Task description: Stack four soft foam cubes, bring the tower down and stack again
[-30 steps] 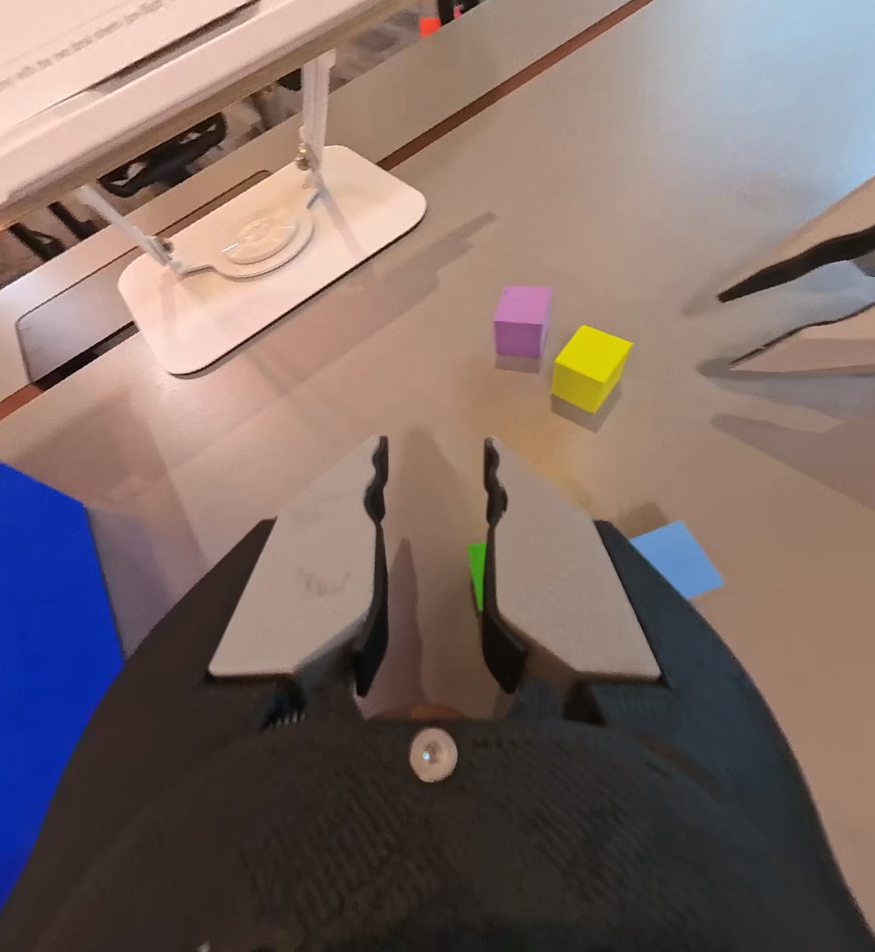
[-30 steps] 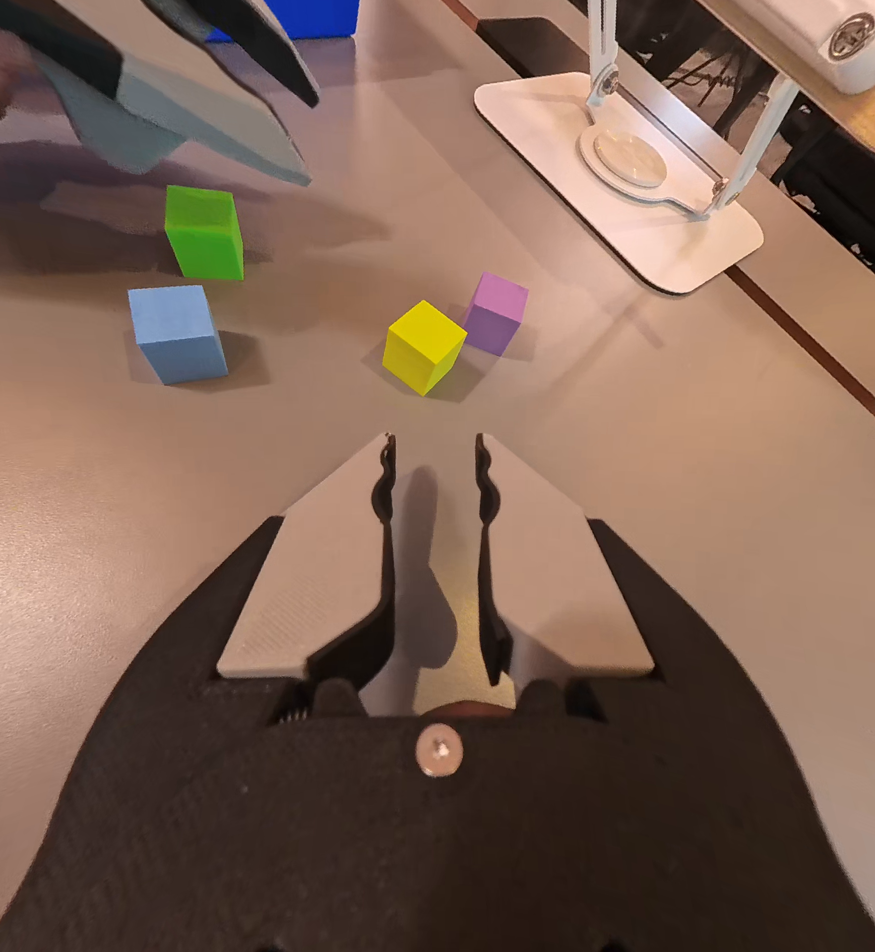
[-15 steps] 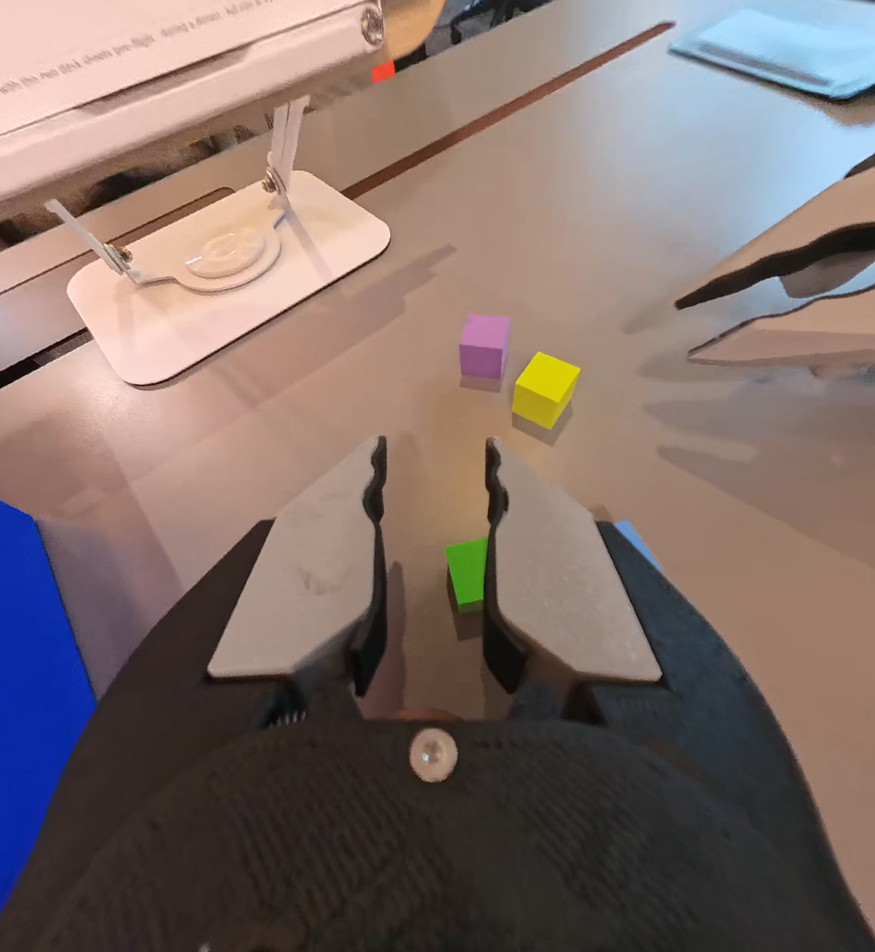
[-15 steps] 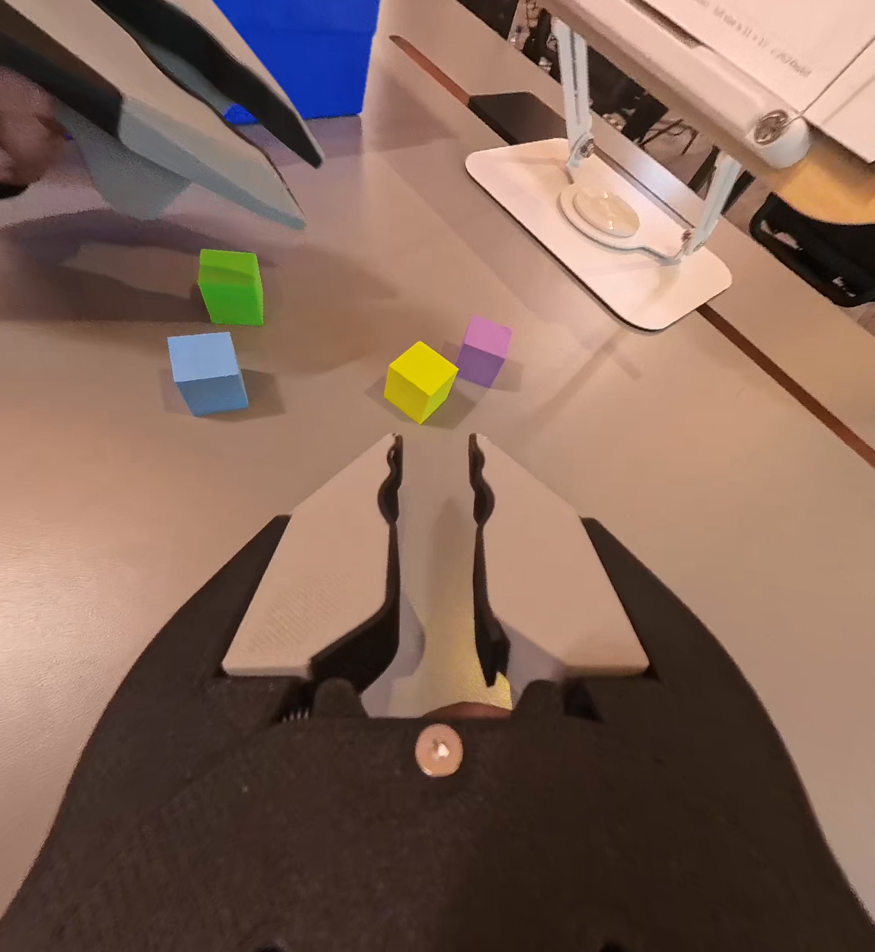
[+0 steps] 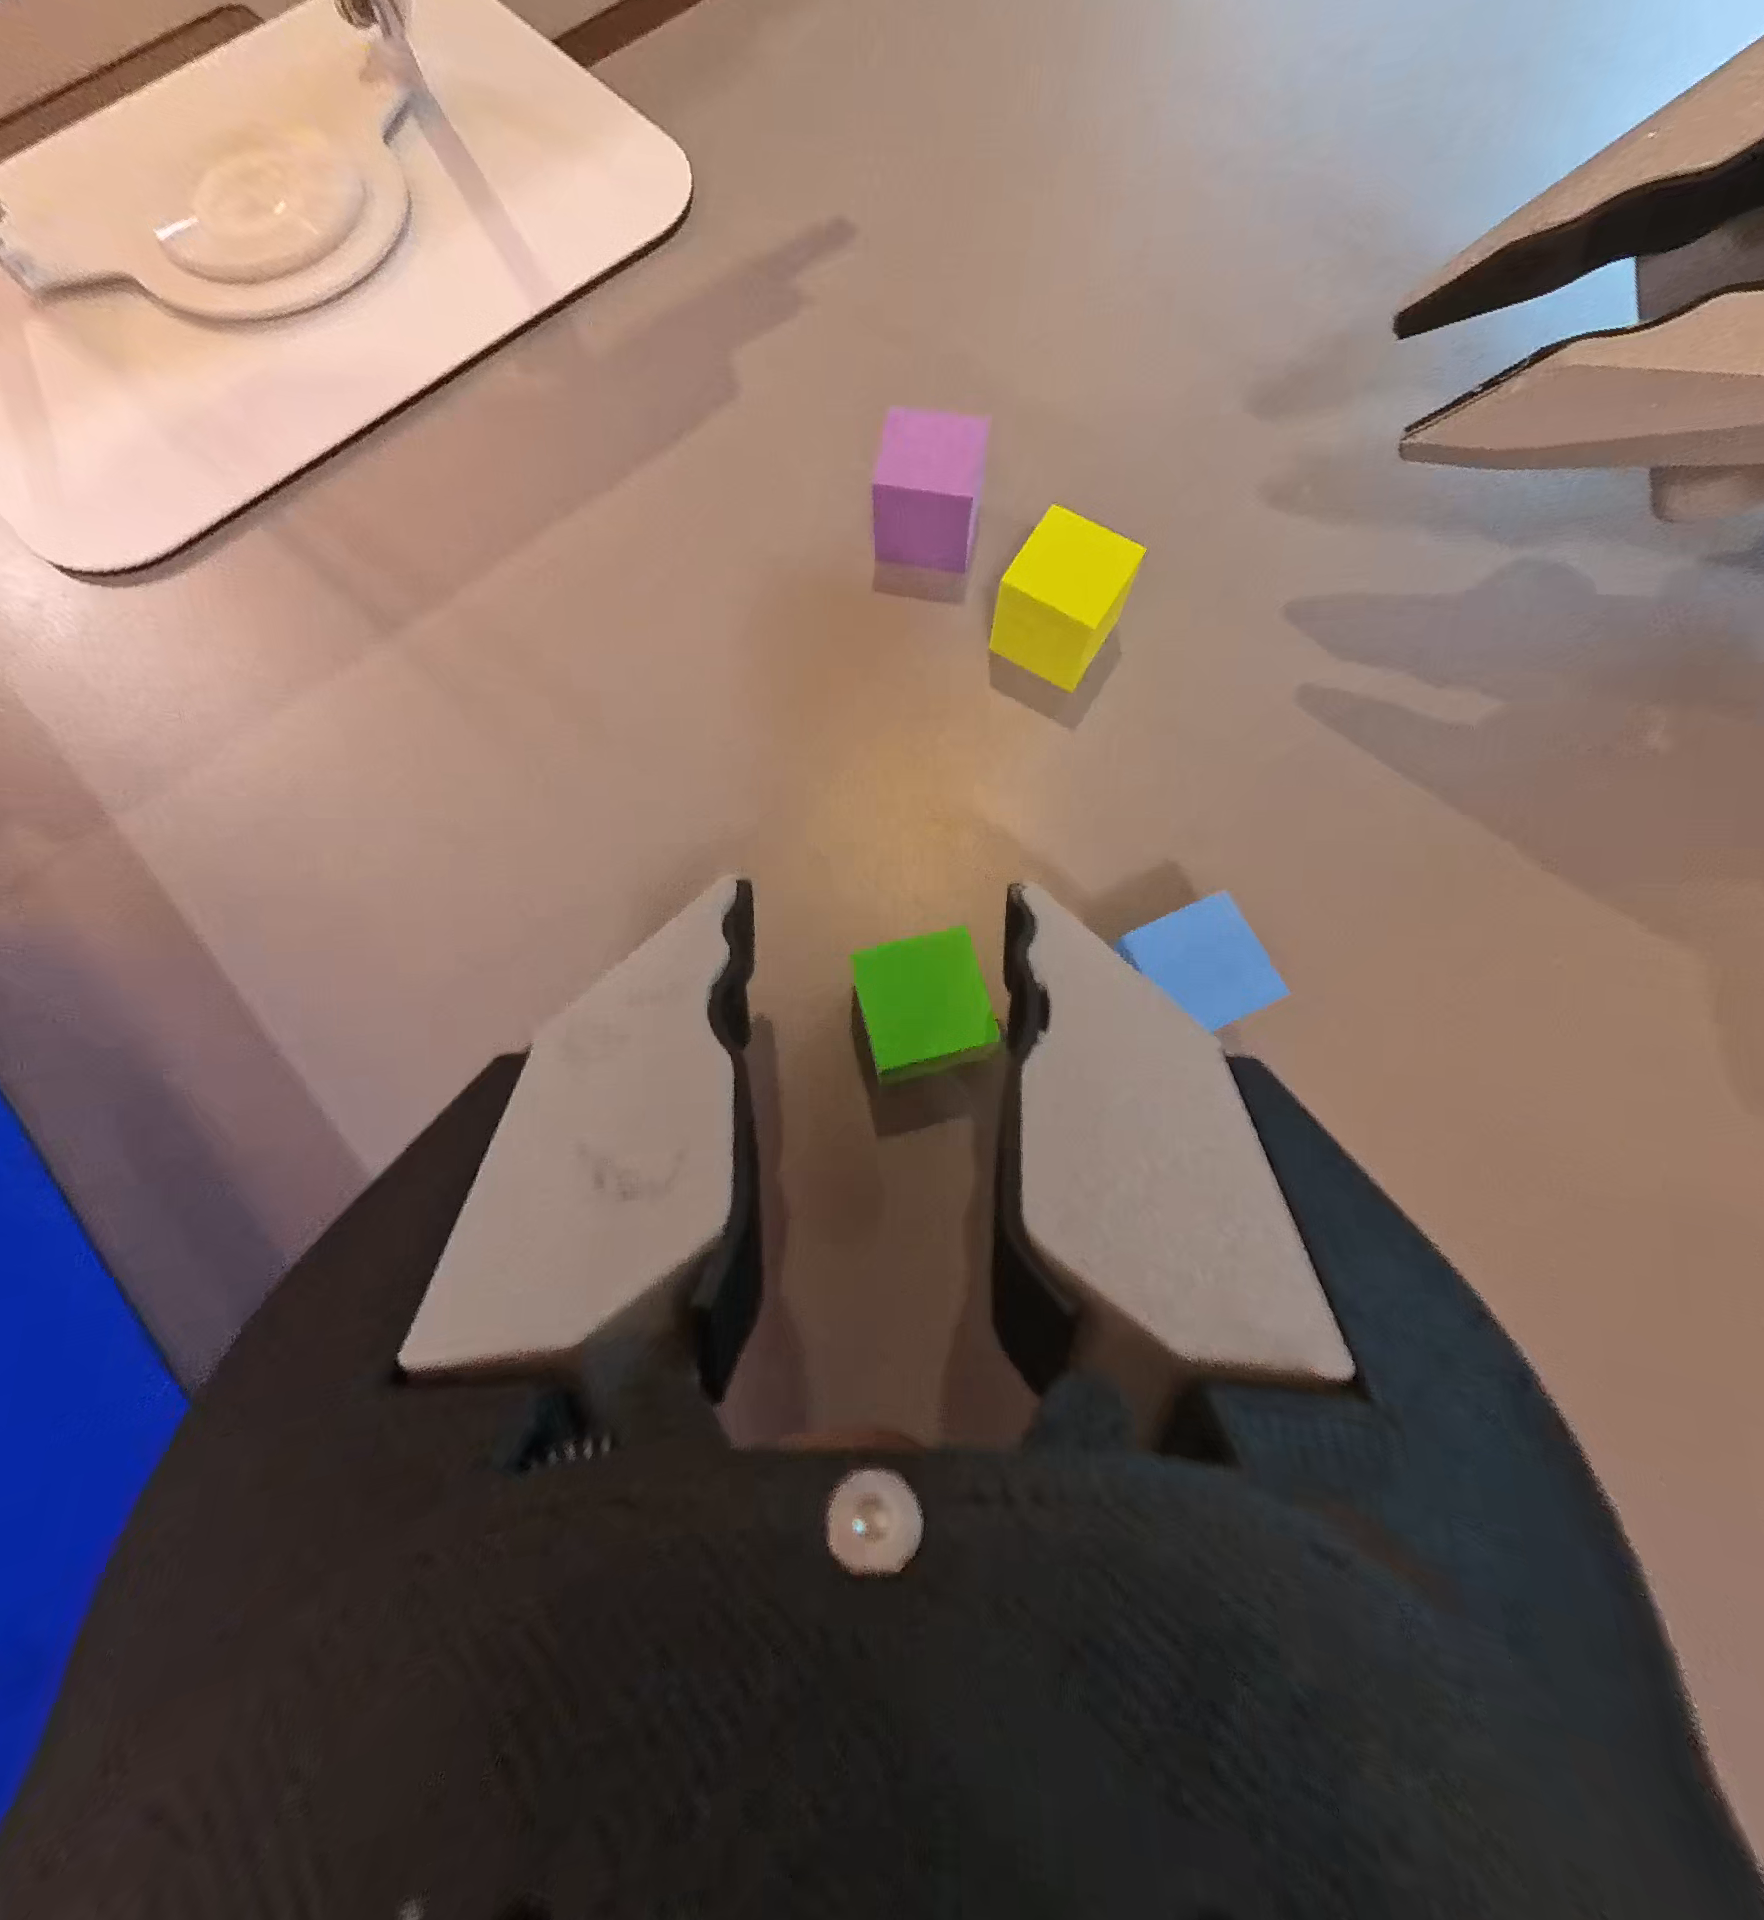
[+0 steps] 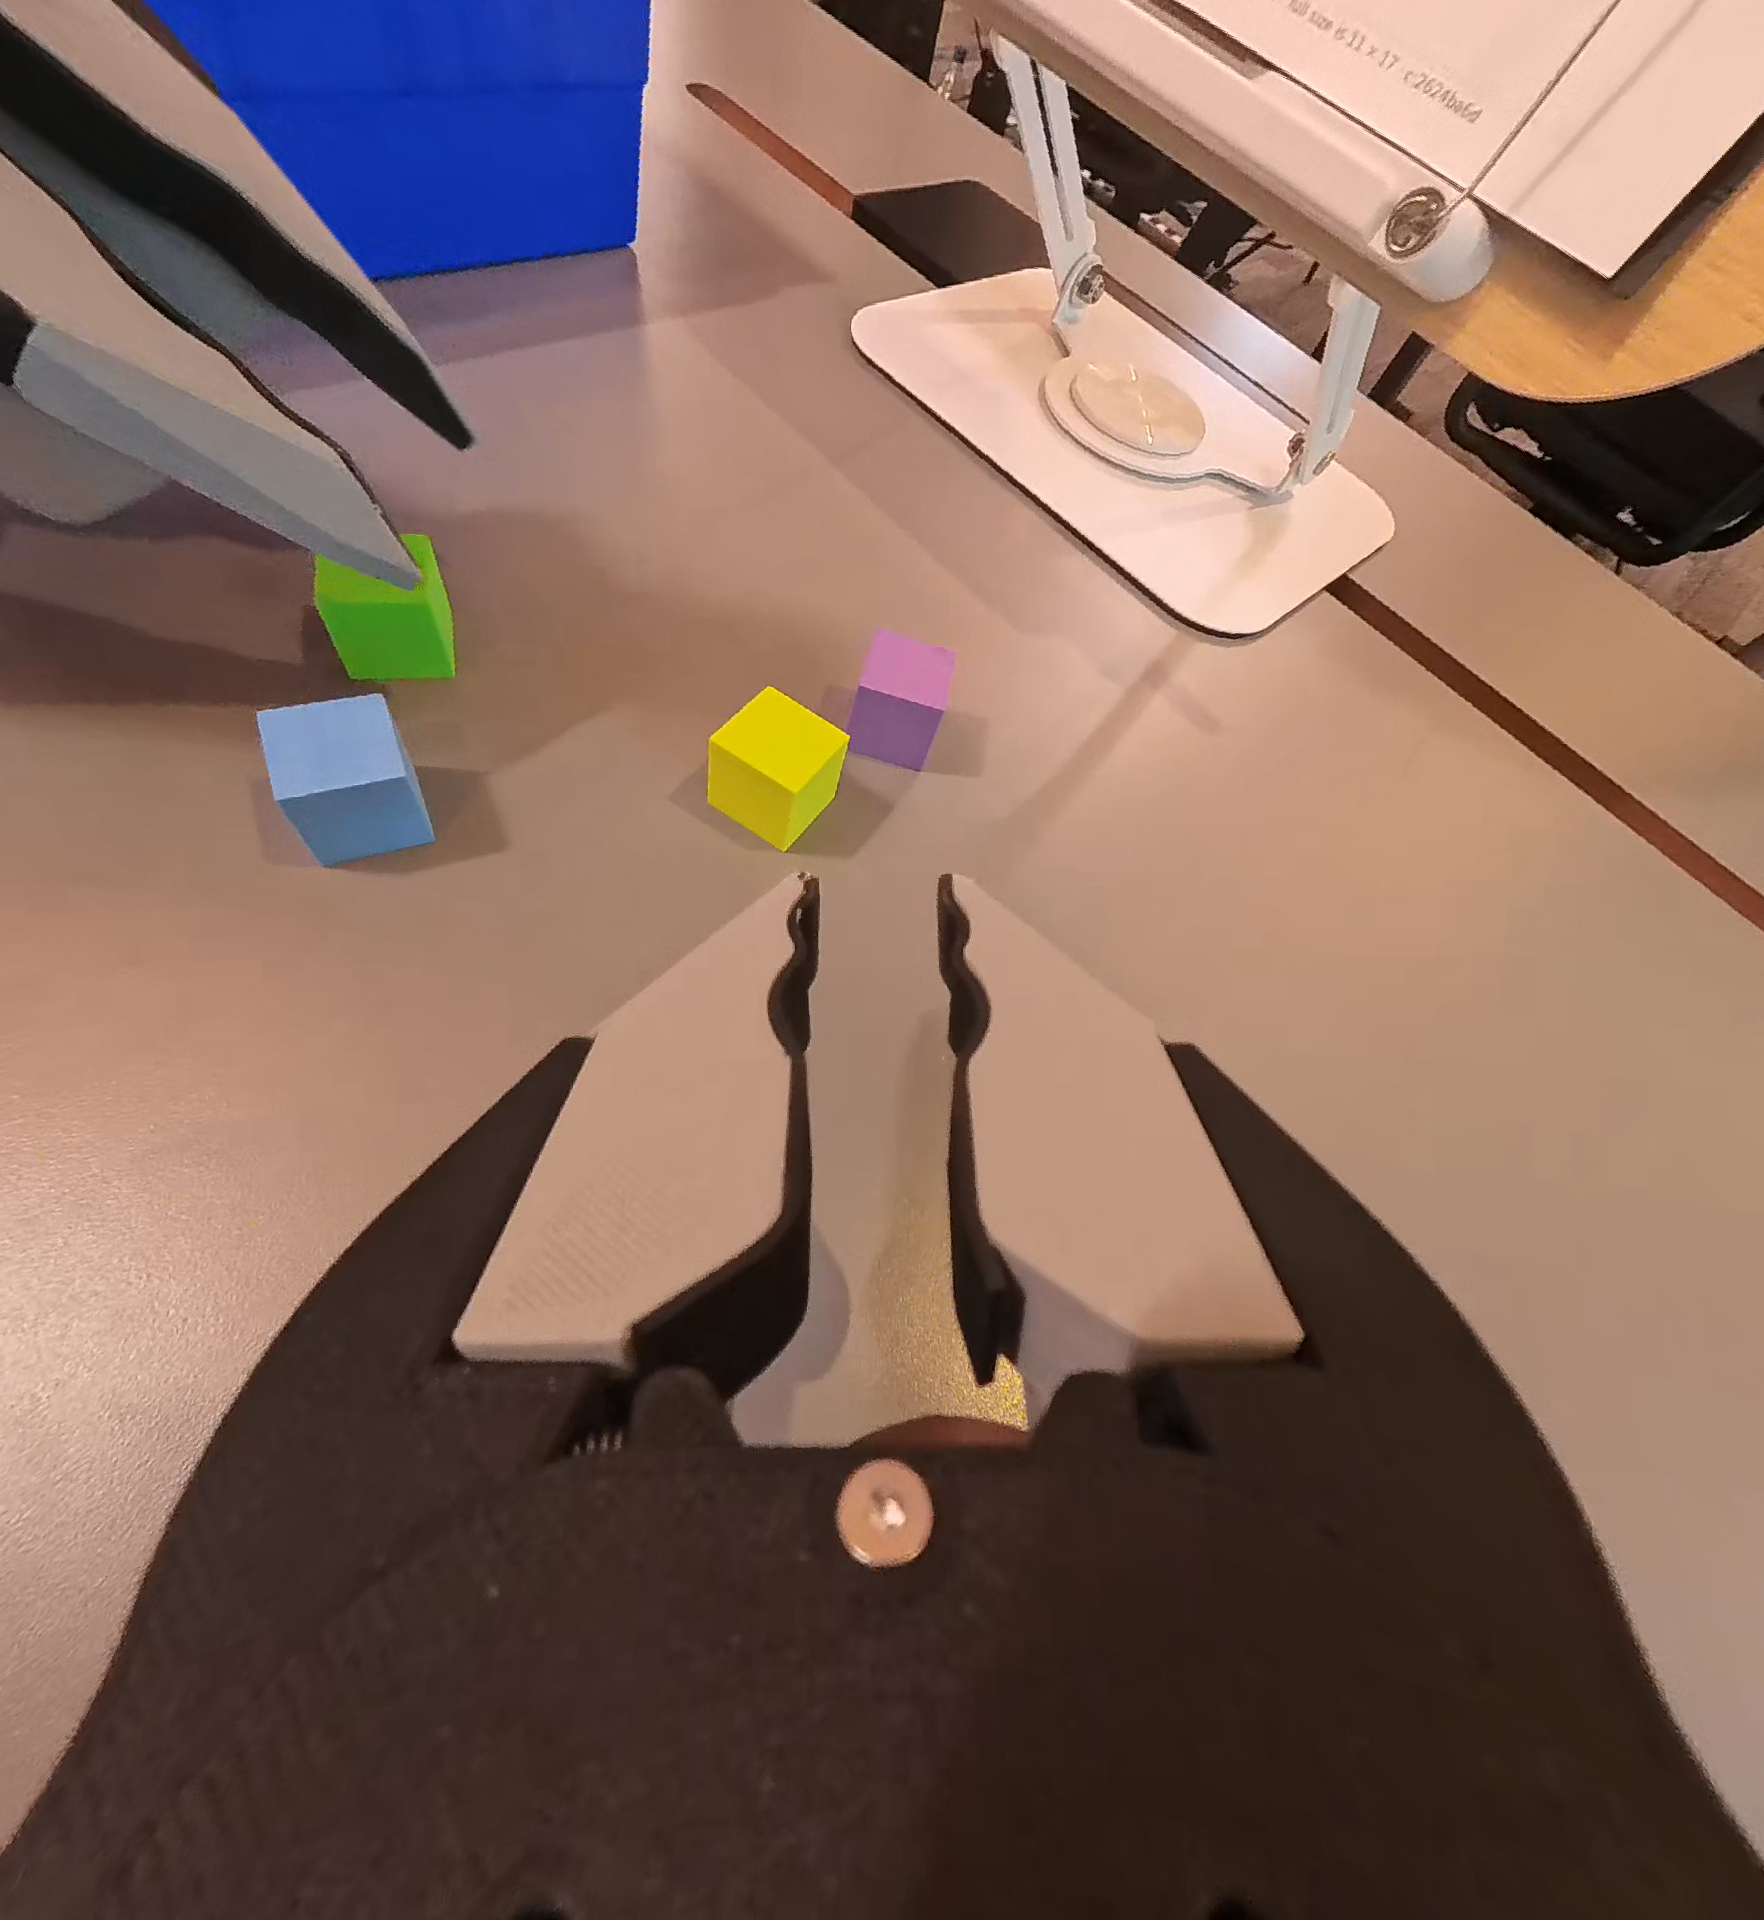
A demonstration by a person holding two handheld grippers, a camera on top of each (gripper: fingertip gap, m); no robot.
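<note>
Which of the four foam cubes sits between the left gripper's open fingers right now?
The green cube; it alone sits between the left gripper's open fingers, ungripped; the others lie outside.

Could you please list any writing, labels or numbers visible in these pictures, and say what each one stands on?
White sheet on the white stand: one line of small print along its edge; I do not copy writing out.
Green cube, blue cube, yellow cube, purple cube: no marks.
Table: none.
</note>
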